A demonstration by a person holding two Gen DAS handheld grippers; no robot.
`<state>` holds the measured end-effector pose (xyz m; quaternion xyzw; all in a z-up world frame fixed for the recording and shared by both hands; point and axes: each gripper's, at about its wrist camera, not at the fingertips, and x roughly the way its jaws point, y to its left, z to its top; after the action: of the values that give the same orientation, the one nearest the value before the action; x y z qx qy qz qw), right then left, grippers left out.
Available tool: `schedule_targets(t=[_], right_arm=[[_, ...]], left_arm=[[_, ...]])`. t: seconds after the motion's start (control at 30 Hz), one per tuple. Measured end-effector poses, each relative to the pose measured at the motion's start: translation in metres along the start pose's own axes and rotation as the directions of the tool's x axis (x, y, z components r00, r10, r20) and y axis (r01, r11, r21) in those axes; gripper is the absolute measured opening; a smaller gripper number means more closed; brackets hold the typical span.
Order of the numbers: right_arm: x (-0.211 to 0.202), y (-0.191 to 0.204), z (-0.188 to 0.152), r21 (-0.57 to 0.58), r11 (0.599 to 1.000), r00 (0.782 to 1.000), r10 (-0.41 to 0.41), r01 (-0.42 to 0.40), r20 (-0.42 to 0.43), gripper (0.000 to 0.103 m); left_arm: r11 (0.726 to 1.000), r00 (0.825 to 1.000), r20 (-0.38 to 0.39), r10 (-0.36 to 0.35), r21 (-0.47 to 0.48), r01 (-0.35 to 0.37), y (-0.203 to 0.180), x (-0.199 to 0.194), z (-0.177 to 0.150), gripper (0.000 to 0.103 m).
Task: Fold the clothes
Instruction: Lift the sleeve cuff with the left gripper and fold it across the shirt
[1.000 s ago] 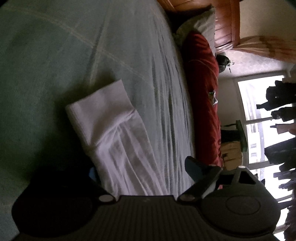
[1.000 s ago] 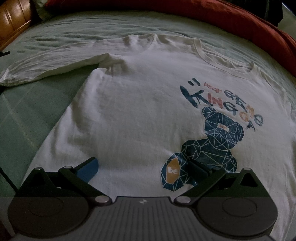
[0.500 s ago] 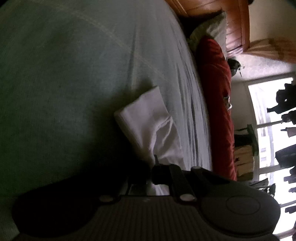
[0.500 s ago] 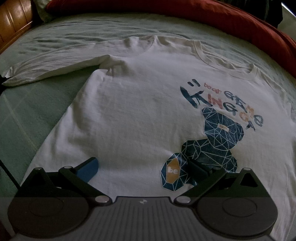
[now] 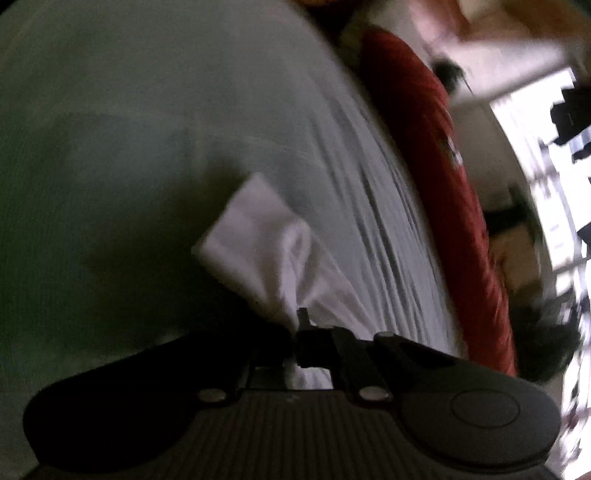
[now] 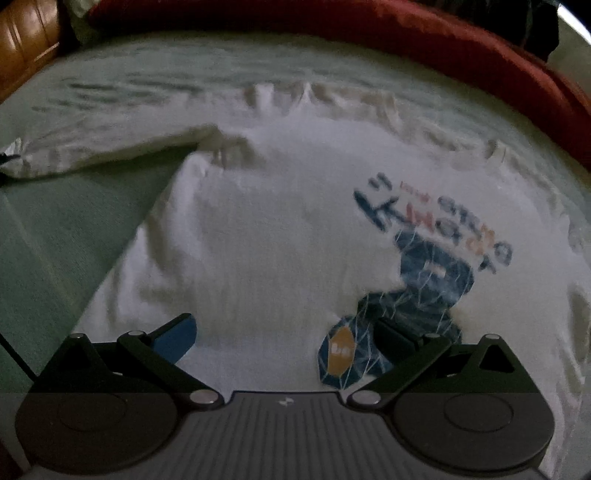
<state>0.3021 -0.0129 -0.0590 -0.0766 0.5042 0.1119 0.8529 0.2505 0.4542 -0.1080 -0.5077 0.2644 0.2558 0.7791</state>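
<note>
A white long-sleeved shirt (image 6: 266, 229) lies spread face up on a bed covered by a pale green sheet (image 6: 55, 236), with a printed design (image 6: 413, 280) of blue, geometric bear shapes and blurred lettering on its chest. In the right wrist view, the right gripper (image 6: 284, 336) hovers low over the lower part of the shirt, its jaws spread wide and holding nothing; one blue-padded finger (image 6: 173, 334) sits above plain white cloth and the other over the edge of the print. The shirt's long sleeve (image 6: 110, 147) stretches away to the left across the sheet, and a rolled red blanket (image 6: 406, 33) runs along the far side of the bed, beside a wooden headboard (image 6: 26, 40). In the blurred left wrist view, the left gripper (image 5: 295, 343) has its jaws drawn close together, pinching the white sleeve just behind the ribbed cuff (image 5: 251, 236), so the cuff fans out beyond the fingertips above the sheet. A bright window (image 5: 554, 177) shows at the right edge.
</note>
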Motion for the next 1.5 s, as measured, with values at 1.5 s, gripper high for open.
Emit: schedule_targets(t=[1.5], right_arm=[[-0.06,-0.183,-0.062,-0.01,0.998,0.989,0.056,-0.055,0.139,0.103]], left_arm=[[0.87,0.959,-0.15,-0.239,0.406,0.281,-0.294,-0.008,-0.228,0.002]])
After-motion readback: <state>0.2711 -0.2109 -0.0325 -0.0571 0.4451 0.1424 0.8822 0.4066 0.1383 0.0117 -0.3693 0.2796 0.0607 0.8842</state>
